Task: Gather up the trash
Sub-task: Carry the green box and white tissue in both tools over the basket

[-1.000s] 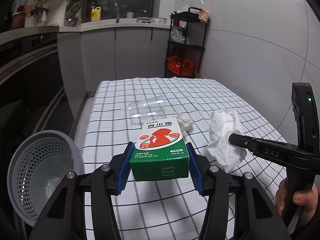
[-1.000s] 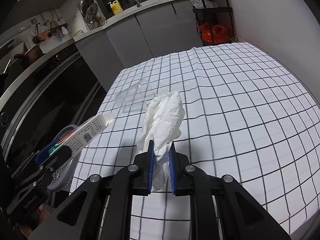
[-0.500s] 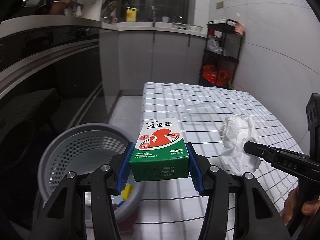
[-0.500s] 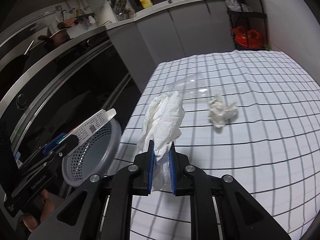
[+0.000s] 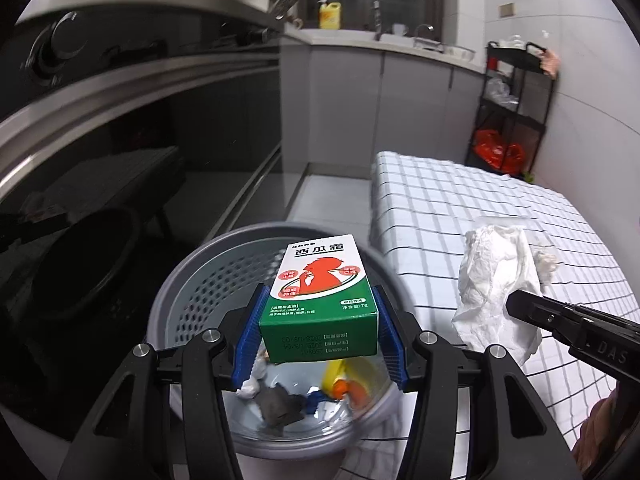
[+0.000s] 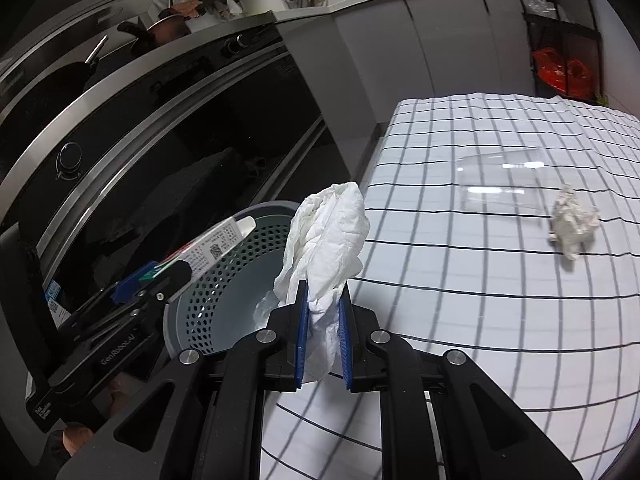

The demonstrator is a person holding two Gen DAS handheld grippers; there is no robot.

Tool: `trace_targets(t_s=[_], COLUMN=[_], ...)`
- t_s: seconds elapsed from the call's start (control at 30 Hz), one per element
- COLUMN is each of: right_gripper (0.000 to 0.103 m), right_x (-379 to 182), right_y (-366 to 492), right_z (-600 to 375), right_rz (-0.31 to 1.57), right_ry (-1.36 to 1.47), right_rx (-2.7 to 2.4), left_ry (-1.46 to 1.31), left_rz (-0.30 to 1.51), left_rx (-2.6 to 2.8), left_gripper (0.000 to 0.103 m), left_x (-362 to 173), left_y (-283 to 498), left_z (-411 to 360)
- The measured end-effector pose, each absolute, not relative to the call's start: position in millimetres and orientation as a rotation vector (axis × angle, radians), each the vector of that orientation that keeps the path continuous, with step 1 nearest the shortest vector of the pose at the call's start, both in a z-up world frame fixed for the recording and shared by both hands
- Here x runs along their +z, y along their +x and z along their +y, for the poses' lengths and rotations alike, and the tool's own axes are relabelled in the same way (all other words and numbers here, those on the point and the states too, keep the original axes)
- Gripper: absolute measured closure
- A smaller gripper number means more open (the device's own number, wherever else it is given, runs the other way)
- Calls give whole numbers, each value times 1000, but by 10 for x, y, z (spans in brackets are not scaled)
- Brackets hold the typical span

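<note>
Presently listed: left gripper [image 5: 320, 338] clamped on a green-and-white medicine box [image 5: 320, 300], held over the grey perforated waste basket [image 5: 192, 280]; right gripper [image 6: 323, 340] pinched tight on a white tissue wad [image 6: 328, 240] beside the basket at the checked tablecloth [image 6: 480, 320] edge; crumpled paper [image 6: 574, 226] and a clear plastic cup [image 6: 504, 188] lie on the cloth.

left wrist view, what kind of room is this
Most likely a home kitchen: a counter with a sink tap and a yellow detergent bottle, plus a built-in oven with a control knob along the left wall.
</note>
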State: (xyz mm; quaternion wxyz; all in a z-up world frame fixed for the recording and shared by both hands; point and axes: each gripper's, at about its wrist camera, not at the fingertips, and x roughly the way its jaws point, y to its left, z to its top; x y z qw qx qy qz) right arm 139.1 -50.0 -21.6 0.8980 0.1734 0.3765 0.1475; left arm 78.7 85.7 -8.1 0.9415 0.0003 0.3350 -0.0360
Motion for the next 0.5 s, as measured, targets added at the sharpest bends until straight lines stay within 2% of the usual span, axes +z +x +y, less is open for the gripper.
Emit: trace_targets(t_s=[0.5], right_gripper=[90], right_x=[-376], right_y=[1922], right_z=[212], right_rz=[852], right_ry=[270], right_rx=[432], left_ry=[-20], left_rz=[772], left_rx=[64], left_gripper=[53], left_x=[-309], left_y=[993], left_z=[1361])
